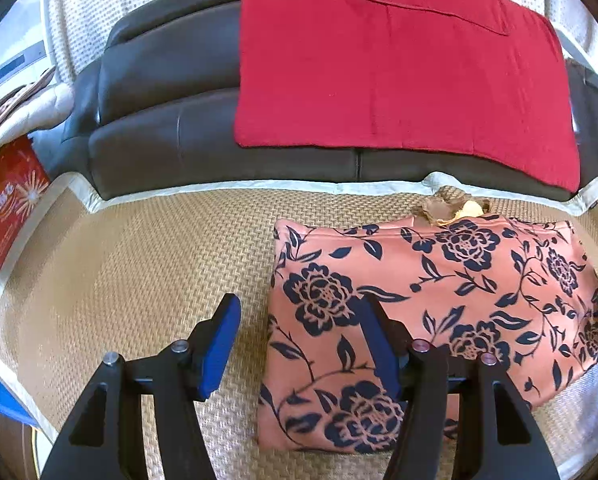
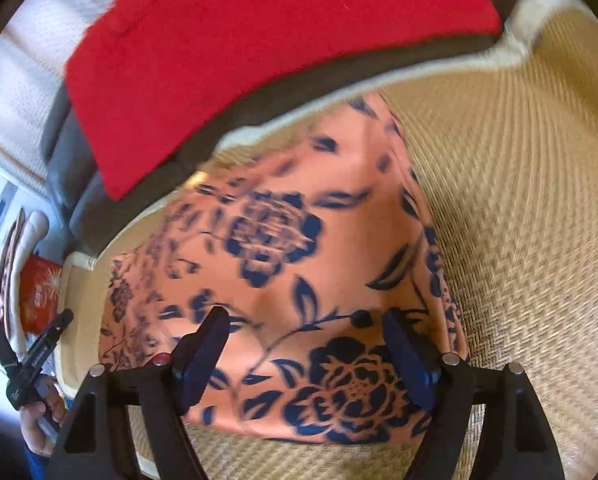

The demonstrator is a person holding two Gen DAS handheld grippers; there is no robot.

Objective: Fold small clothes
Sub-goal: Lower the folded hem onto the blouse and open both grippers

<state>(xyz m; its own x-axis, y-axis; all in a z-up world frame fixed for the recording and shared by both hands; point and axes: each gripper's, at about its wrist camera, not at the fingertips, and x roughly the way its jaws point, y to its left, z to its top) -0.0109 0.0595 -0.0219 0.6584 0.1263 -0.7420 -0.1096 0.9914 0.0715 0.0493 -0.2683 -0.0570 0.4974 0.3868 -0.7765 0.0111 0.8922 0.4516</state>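
Folded floral garment (image 1: 427, 320) half hides a brown scrap (image 1: 447, 206).

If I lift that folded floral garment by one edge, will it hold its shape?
Probably not. The floral garment looks like thin, soft layered fabric, so it would likely droop and unfold. Its smooth sheen suggests it may slide on the woven mat.

red bag (image 1: 7, 200), print unreadable
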